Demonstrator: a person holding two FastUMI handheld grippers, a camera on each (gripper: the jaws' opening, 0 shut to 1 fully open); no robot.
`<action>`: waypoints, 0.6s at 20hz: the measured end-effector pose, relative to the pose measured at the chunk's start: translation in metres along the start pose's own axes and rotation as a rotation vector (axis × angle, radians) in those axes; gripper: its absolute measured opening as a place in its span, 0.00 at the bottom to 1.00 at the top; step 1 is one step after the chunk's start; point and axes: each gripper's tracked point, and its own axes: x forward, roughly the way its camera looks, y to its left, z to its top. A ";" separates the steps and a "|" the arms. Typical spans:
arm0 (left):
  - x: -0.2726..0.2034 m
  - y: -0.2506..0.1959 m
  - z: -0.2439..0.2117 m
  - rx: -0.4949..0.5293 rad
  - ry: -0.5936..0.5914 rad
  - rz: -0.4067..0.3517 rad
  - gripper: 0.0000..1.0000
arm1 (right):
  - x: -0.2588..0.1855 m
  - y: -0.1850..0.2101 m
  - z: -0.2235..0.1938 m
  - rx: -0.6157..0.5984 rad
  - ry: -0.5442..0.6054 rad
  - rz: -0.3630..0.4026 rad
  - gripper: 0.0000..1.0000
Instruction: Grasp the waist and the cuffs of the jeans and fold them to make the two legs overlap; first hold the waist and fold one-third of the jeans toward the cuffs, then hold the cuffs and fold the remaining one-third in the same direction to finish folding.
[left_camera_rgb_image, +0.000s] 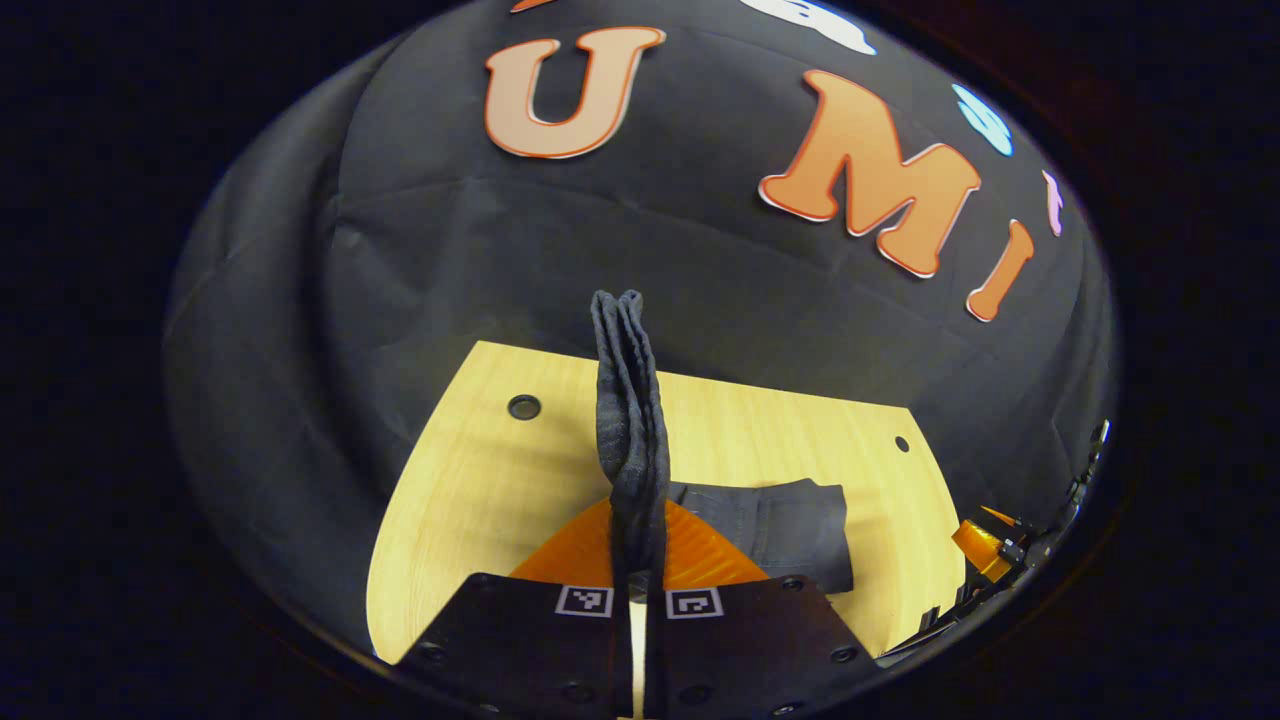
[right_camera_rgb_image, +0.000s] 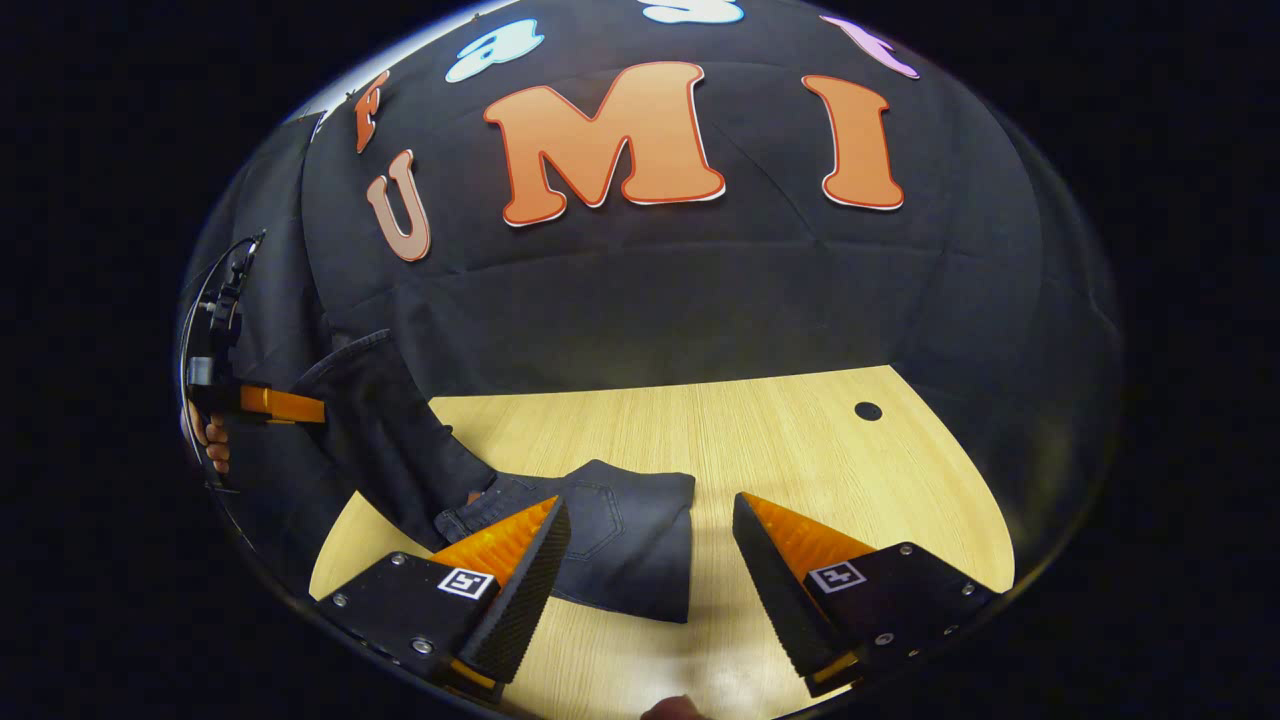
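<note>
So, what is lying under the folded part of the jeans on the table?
The jeans lie directly on the wooden table, with bare wood around them. Whatever is beneath the fabric is covered. One end rises off the table, pinched in the left gripper.

Pale wood-grain worktop (right_camera_rgb_image: 760, 440) ahead of and beneath the tool, with straight far edge and rounded corners. Small dark round hole (right_camera_rgb_image: 868, 411) near the far right corner in the right gripper view; a larger grommet hole (left_camera_rgb_image: 523, 407) far left in the left gripper view. Black creased cloth wall (right_camera_rgb_image: 700, 300) rising directly behind. Dim surroundings, worktop brightly lit.
</note>
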 end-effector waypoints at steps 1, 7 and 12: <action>0.000 -0.011 -0.001 0.016 -0.001 -0.008 0.05 | 0.000 -0.004 -0.001 0.001 0.000 0.003 0.99; 0.010 -0.082 -0.015 0.124 0.018 -0.076 0.06 | 0.002 -0.033 0.000 0.013 0.001 0.004 0.99; 0.024 -0.131 -0.040 0.201 0.052 -0.124 0.05 | 0.005 -0.049 -0.002 0.017 0.006 0.010 0.99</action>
